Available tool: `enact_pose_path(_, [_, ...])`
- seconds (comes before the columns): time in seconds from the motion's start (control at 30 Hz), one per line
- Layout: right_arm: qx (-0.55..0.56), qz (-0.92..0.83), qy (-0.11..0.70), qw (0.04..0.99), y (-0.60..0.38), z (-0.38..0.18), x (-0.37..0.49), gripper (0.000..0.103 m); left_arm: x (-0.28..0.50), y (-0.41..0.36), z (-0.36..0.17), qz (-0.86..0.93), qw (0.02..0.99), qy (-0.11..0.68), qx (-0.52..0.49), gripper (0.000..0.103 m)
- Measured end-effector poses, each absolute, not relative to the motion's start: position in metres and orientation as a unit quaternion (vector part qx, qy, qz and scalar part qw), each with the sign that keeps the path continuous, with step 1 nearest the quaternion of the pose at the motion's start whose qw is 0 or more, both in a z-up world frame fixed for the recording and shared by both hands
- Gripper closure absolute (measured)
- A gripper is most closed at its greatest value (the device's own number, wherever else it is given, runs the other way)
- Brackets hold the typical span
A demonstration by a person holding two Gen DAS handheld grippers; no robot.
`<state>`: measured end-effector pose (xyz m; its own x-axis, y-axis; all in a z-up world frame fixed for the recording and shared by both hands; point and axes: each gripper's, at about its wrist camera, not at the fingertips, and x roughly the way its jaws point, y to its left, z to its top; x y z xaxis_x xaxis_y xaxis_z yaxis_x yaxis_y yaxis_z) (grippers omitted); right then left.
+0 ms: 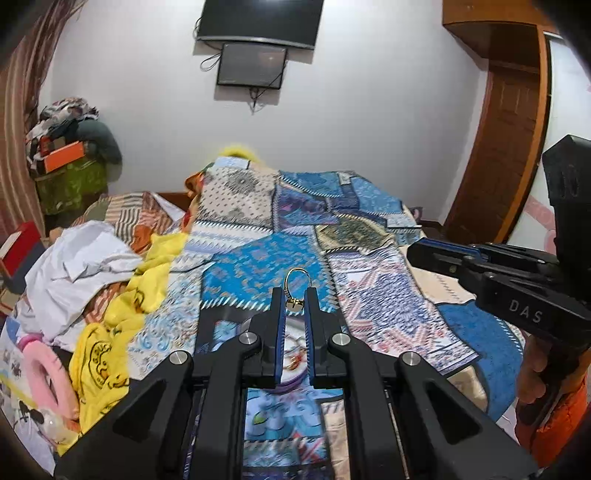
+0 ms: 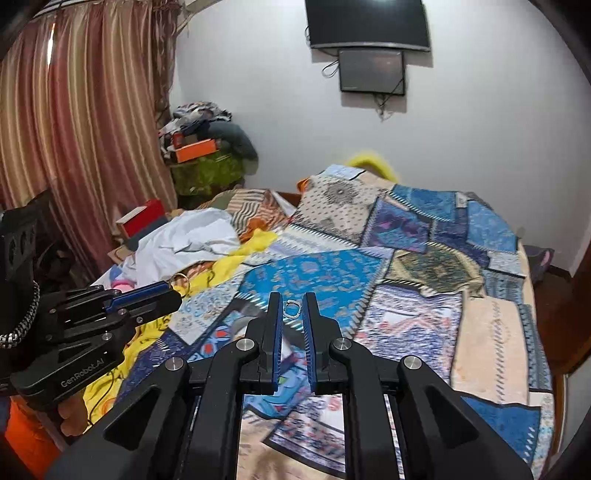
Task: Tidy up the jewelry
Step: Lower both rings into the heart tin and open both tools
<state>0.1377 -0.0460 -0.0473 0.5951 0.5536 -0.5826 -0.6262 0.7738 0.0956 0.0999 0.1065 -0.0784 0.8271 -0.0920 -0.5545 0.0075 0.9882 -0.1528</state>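
Gold ring [image 1: 295, 286]: I see it pinched at its lower, setting end between the tips of my left gripper [image 1: 294, 303], its hoop standing up above the fingertips. In the right wrist view the same gold ring [image 2: 180, 283] shows at the tip of that left gripper [image 2: 168, 291], lifted clear above the bedspread.

Silver ring [image 2: 293, 307]: a second, pale ring sits between the tips of my right gripper [image 2: 291, 308]. I see a thin gap on either side, so I cannot tell whether it is held or just lying on the bedspread behind the tips.

Left gripper: narrowed and holding the gold ring.

Right gripper: jaws set narrow and near parallel; whether they bear on the silver ring I cannot tell. In the left wrist view it [image 1: 419, 249] comes in from the right, tips well apart from the gold ring.

Bedspread [image 1: 373, 302]: a blue patchwork cover, below both grippers.

Yellow cloth [image 1: 110, 343]: crumpled at the bedspread's left edge, with a white garment [image 1: 77, 258] heaped just beyond it.

Pink ring-shaped item [image 1: 44, 373]: left of the yellow cloth.

Wall screens [image 1: 258, 22]: on the wall beyond the far end of the bedspread, the smaller one beneath the larger.

Curtain [image 2: 74, 110]: far left of the bedspread, striped.
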Motion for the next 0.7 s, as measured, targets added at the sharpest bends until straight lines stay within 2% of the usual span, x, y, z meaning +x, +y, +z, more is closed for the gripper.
enact_pose_path(0.7, [-0.048,0.368,0.441,0.817,0.011,-0.136,0.187,0.093,0.148,0.116,-0.184,-0.054,0.904,0.407,-0.122,0.095])
